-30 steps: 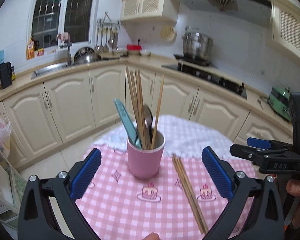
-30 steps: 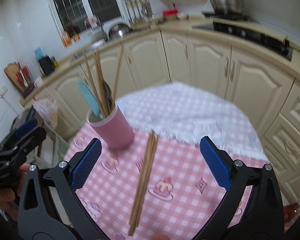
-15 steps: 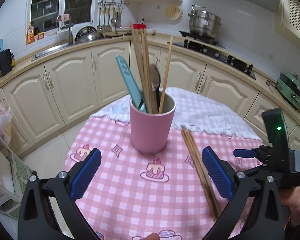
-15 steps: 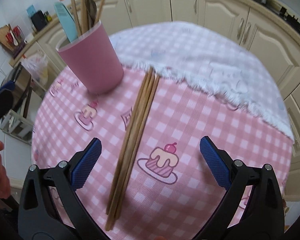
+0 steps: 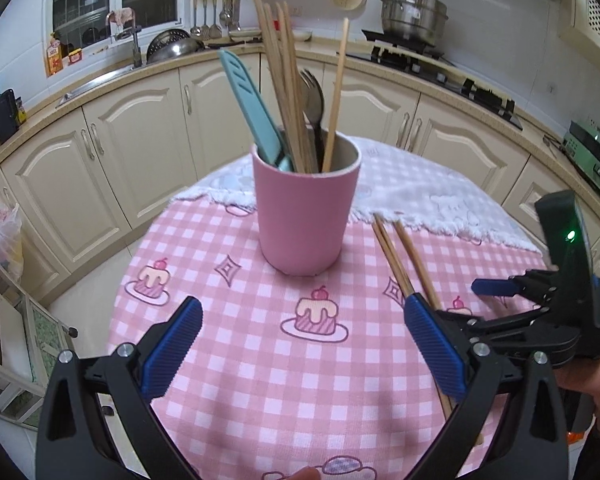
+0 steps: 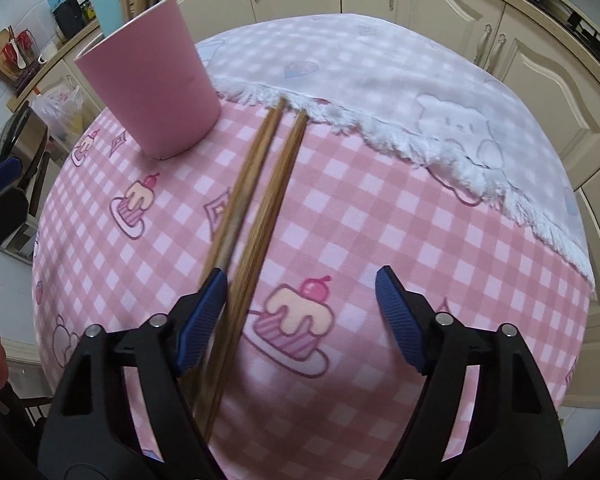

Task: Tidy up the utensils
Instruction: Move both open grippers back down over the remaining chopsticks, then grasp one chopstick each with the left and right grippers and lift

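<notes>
A pink cup (image 5: 306,208) stands on the pink checked tablecloth (image 5: 260,380), holding several wooden chopsticks, a teal knife sheath and a metal fork. It also shows in the right wrist view (image 6: 156,88). Loose chopsticks (image 6: 256,196) lie on the cloth right of the cup, also in the left wrist view (image 5: 400,256). My right gripper (image 6: 300,300) is open low over their near ends, its left finger (image 6: 204,312) beside them. It shows at the right in the left wrist view (image 5: 496,300). My left gripper (image 5: 300,344) is open and empty, in front of the cup.
A white fringed cloth (image 6: 400,80) covers the far half of the round table. Cream kitchen cabinets (image 5: 132,136) curve behind it, with a sink, a hob and a steel pot (image 5: 414,12). A plastic bag (image 5: 0,232) hangs at the left.
Both grippers have come down and closer to the table. The right gripper has dropped over the near ends of the loose chopsticks, which now lie slightly apart. Both stay open.
</notes>
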